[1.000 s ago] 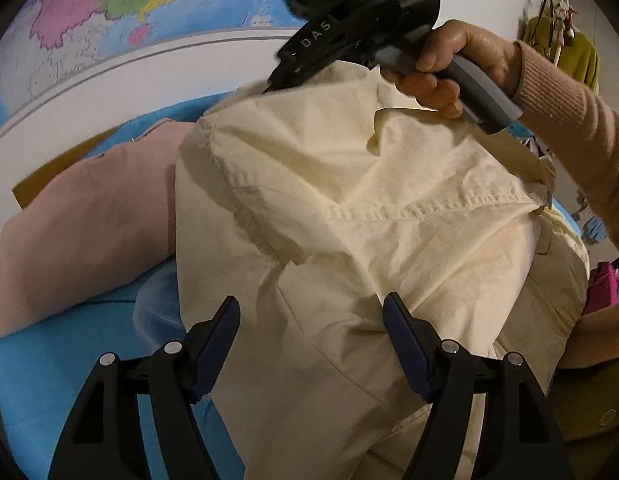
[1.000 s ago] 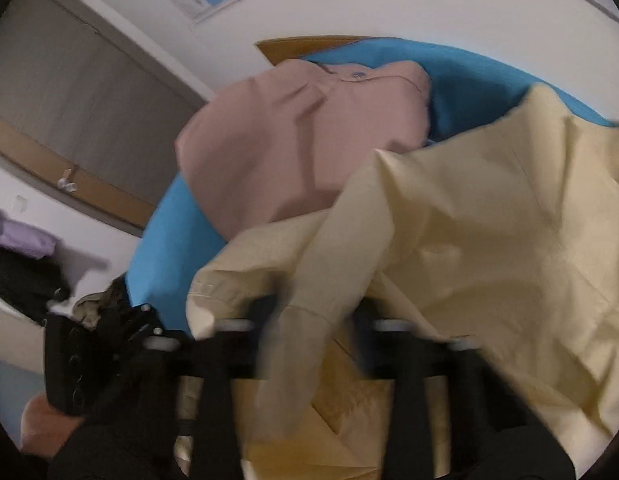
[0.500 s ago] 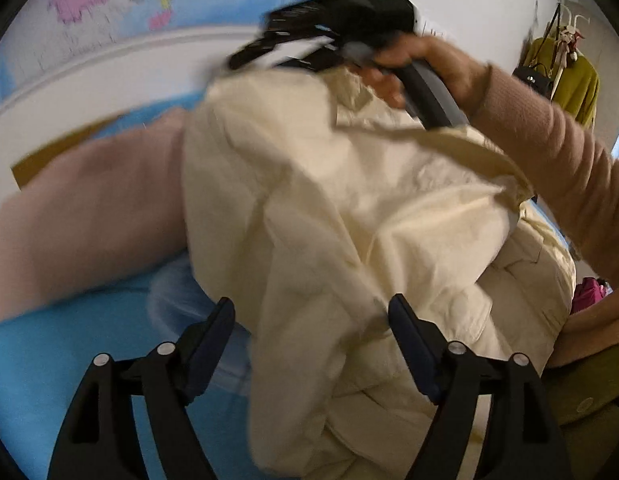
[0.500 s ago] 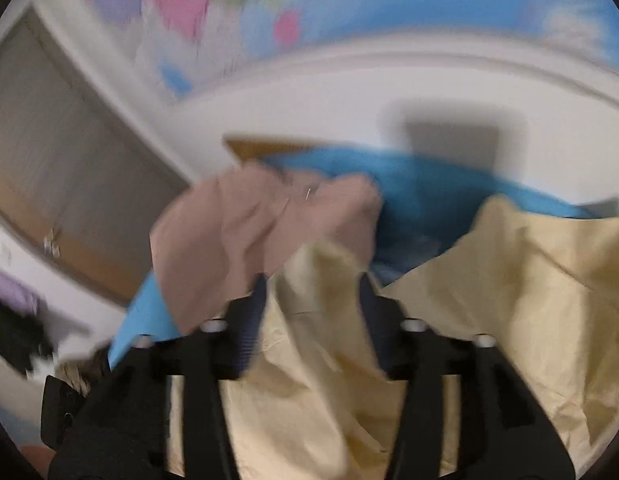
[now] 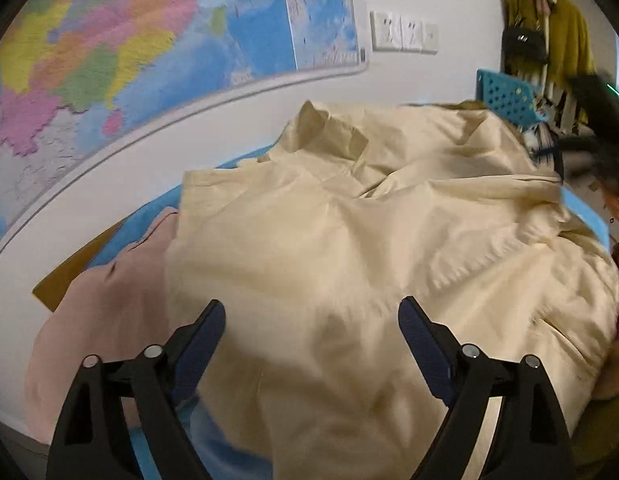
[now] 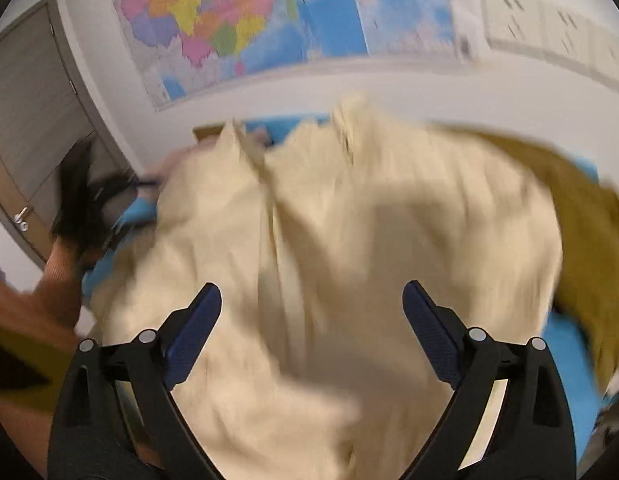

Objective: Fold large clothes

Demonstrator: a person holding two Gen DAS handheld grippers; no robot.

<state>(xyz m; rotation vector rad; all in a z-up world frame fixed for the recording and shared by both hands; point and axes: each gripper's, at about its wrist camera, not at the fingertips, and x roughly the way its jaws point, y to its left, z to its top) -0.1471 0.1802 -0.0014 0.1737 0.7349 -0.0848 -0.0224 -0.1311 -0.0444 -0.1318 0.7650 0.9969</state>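
- The worktop point(image 5: 149, 210), under a blue cover, carries everything; only strips of blue show at the far edge and lower left, because cloth lies over most of it.
- The cream garment point(image 5: 349, 240) is the piece I am working on. It lies spread in a loose, rumpled heap across the middle of the worktop, collar point(image 5: 325, 128) toward the wall with the map point(image 5: 149, 40). I see no clean crease and no squared edge, so I judge the folding is hardly begun: it needs flattening, then sleeves and sides brought in, then the final folds.
- A pink garment point(image 5: 101, 320) lies to the left, its near edge tucked under the cream one. It looks bunched too, so I take it as waiting its turn.
- In the right wrist view a mustard-coloured cloth point(image 6: 581, 240) lies at the right edge of the cream one; it is blurred, and I cannot tell whether it is a lining or a separate piece.
- My left gripper point(image 5: 309, 344) hangs over the near part of the cream cloth, jaws opening, wide apart, pads clear of the fabric: nothing grasped.
- My right gripper point(image 6: 311, 328) is likewise released, jaws opening; cream cloth lies below and between them, but neither pad presses it.
- Both grippers are free, so my next job, I reckon, is choosing fresh grasp points at shoulder or hem.
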